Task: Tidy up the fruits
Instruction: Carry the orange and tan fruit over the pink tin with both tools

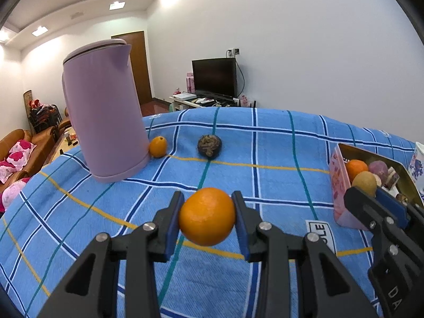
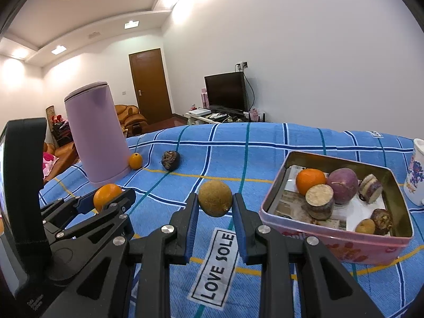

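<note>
My left gripper (image 1: 207, 213) is shut on an orange (image 1: 207, 216), held above the blue checked cloth. My right gripper (image 2: 215, 202) is shut on a brown-green round fruit (image 2: 215, 198), just left of the pink tin box (image 2: 336, 246). The tin holds an orange (image 2: 310, 180), a purple round fruit (image 2: 342, 188), cut purple pieces and small dark and tan fruits. On the cloth by the kettle lie a small orange fruit (image 1: 158, 146) and a dark wrinkled fruit (image 1: 209, 145). In the left wrist view, the right gripper (image 1: 369, 188) shows at the tin (image 1: 338, 185) with its fruit.
A tall lilac kettle (image 1: 104, 111) stands at the back left of the table. A white printed mug (image 2: 416, 172) sits to the right of the tin. A "LOVE SOLE" label (image 2: 217, 265) is sewn on the cloth. Sofa, door and television lie beyond.
</note>
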